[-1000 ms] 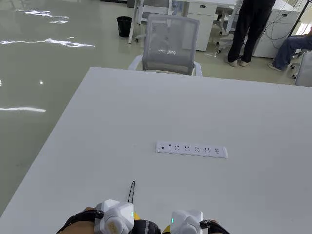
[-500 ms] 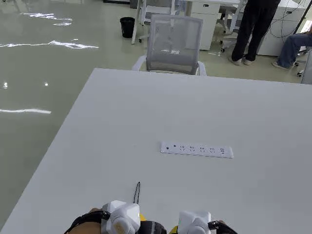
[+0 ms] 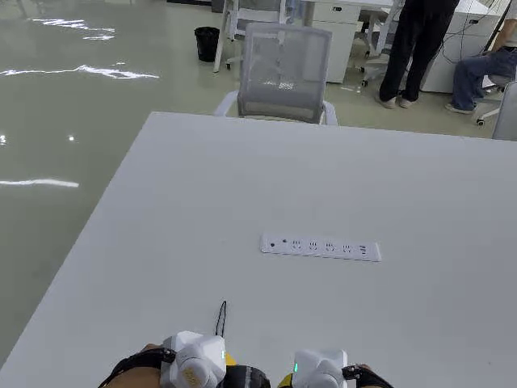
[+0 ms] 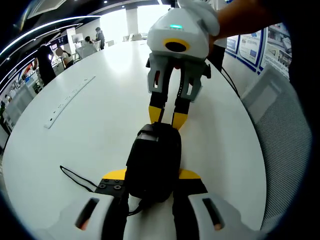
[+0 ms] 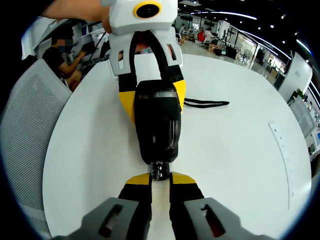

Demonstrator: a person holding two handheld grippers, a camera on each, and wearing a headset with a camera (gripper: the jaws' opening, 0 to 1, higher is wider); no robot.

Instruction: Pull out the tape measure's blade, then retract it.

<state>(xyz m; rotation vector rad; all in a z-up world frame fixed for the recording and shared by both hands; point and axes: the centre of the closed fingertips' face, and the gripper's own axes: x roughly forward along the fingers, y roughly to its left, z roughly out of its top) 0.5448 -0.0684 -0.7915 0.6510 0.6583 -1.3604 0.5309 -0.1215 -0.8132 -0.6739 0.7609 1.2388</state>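
Note:
A black tape measure (image 4: 152,160) lies low over the white table (image 3: 242,178), close to its near edge. My left gripper (image 4: 152,175) is shut on its body from both sides. Facing it, my right gripper (image 5: 160,179) is shut on the short end of the blade (image 5: 160,170) that sticks out of the case (image 5: 157,120). The tape's black wrist strap (image 3: 220,318) trails across the table. In the head view both grippers sit at the bottom edge, the left gripper (image 3: 194,364) beside the right gripper (image 3: 319,370), with the tape mostly hidden between them.
A white power strip (image 3: 320,247) lies mid-table, ahead of the grippers. A grey mesh chair (image 3: 283,73) stands at the far edge. The table's left edge drops to a glossy floor. People stand and sit at the desks at the back right.
The head camera has shifted slightly. The grippers, the tape measure and its strap stay where they were.

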